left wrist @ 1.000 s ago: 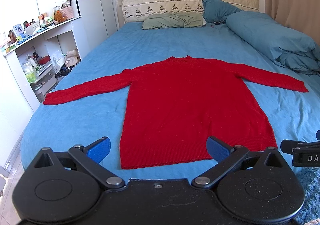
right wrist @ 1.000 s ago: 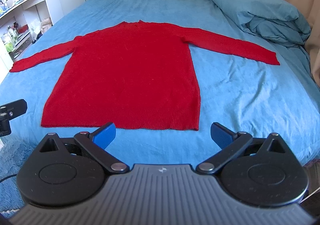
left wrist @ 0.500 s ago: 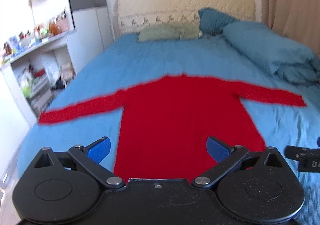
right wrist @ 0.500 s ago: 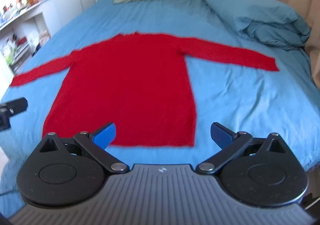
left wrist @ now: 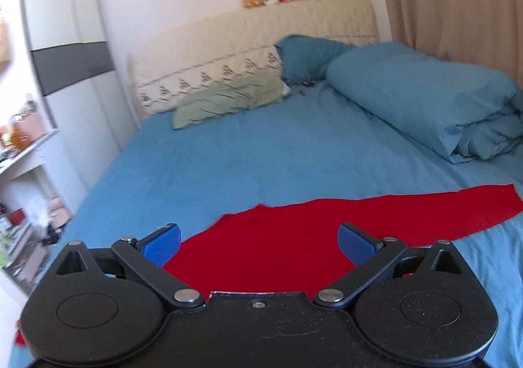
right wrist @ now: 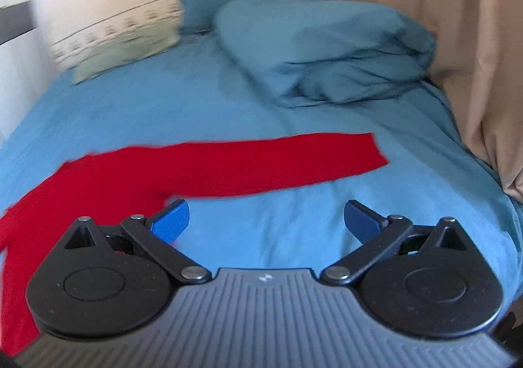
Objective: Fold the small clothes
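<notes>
Your left gripper [left wrist: 258,242] hangs over the sweater [left wrist: 261,257], jaws spread wide and holding nothing. The sweater lies flat on the bed [left wrist: 261,152], its collar just past your fingertips and one sleeve [left wrist: 457,208] stretched out to the right. Your right gripper [right wrist: 266,219] is also wide apart and empty, over bare sheet beside the sweater's body, with that sleeve [right wrist: 278,162] lying across just ahead. A folded duvet [right wrist: 327,51] sits beyond, near the curtain [right wrist: 474,41].

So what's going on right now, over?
Left gripper open, right gripper open, both empty. Red sweater flat on the bed, unfolded. Nothing in the way.
</notes>
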Tool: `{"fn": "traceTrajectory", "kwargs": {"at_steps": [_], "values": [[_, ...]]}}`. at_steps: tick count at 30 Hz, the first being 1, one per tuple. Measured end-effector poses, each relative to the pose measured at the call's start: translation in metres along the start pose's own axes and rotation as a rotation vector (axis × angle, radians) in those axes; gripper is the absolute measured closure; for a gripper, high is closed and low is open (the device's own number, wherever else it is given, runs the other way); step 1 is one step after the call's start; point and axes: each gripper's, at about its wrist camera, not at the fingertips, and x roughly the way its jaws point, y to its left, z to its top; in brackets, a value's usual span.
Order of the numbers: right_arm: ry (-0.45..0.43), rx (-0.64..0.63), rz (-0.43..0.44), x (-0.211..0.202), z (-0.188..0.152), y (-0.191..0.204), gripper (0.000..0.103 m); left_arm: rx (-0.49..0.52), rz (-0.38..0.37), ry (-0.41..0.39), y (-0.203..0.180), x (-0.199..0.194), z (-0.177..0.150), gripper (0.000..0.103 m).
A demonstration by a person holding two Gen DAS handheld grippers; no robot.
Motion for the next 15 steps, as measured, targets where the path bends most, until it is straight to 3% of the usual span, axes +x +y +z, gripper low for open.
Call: {"fn": "traceTrajectory", "kwargs": {"at_steps": [4, 9, 15], "values": [[-0.038, 0.087, -0.051, 0.071, 0.005, -0.032, 0.000, 0.090, -0.063, 0.037, -0.040, 0.086, 0.007, 0.000], [-0.025, 0.131, -0.137, 0.153, -0.002, -0.056, 0.000, 0.082, -0.159, 0.113, -0.075, 0.180, 0.008, 0.000], [0.013, 0.223, -0.167, 0.210, -0.008, -0.076, 0.000, 0.110, -0.219, 0.186, -0.118, 0.242, 0.007, 0.000]]}}
